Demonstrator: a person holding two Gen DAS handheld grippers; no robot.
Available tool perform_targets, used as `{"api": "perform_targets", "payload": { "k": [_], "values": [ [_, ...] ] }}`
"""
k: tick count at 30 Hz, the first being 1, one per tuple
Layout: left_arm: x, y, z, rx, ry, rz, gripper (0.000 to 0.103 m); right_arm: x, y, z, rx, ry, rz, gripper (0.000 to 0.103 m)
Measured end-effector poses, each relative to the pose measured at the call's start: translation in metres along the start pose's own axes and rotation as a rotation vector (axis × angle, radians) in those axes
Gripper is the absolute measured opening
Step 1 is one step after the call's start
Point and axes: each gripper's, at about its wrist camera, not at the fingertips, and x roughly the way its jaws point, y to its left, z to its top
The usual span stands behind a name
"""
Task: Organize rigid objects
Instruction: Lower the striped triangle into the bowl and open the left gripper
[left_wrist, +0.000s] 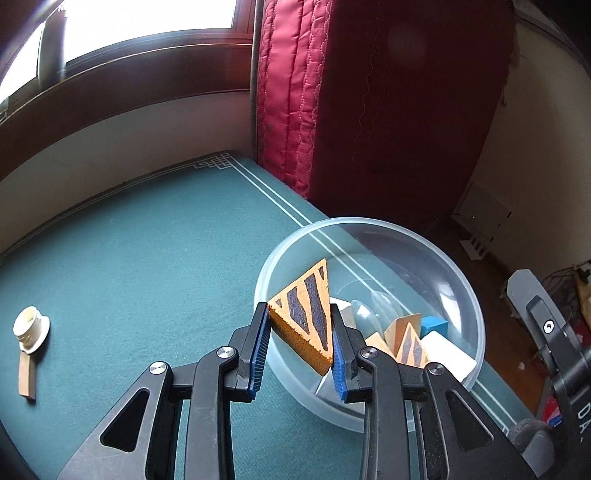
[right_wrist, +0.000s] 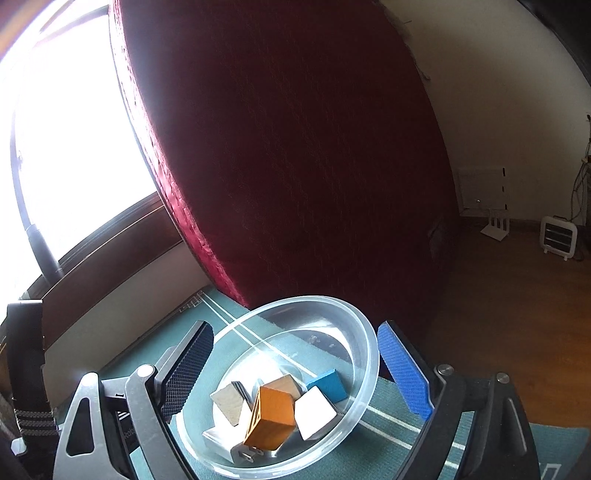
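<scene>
Left hand-held gripper (left_wrist: 299, 345) clamps our orange wedge (left_wrist: 304, 319) at lower centre, above bowl (left_wrist: 476, 325) rim; right hand-held gripper (right_wrist: 295, 373) gapes empty. Early release risks wedge missing bowl.

An orange wedge (left_wrist: 303, 317) marked with black stripes is seen against a clear bowl (left_wrist: 469, 295). A blue cube (right_wrist: 328, 386), an orange block (right_wrist: 271, 417) and a white block (right_wrist: 314, 411) are shown inside it. The worktop (left_wrist: 147, 258) is covered in teal (white lines bordering its edges), and blue pads (right_wrist: 404, 373) are carried by the tongs.
</scene>
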Motion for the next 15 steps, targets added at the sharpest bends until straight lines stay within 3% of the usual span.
{"api": "perform_targets", "payload": {
  "k": [3,6,15],
  "values": [
    [0.002,-0.001,0.002,-0.019,-0.017,-0.038,0.035,0.001,0.001,0.000,-0.002,0.006,-0.005,0.093],
    [0.001,0.001,0.001,-0.030,-0.033,-0.049,0.060,0.001,0.001,0.000,-0.004,0.006,-0.005,0.093],
    [0.001,0.016,-0.005,-0.061,-0.038,0.016,0.061,0.001,0.003,-0.002,-0.013,0.011,-0.003,0.093]
  ]
}}
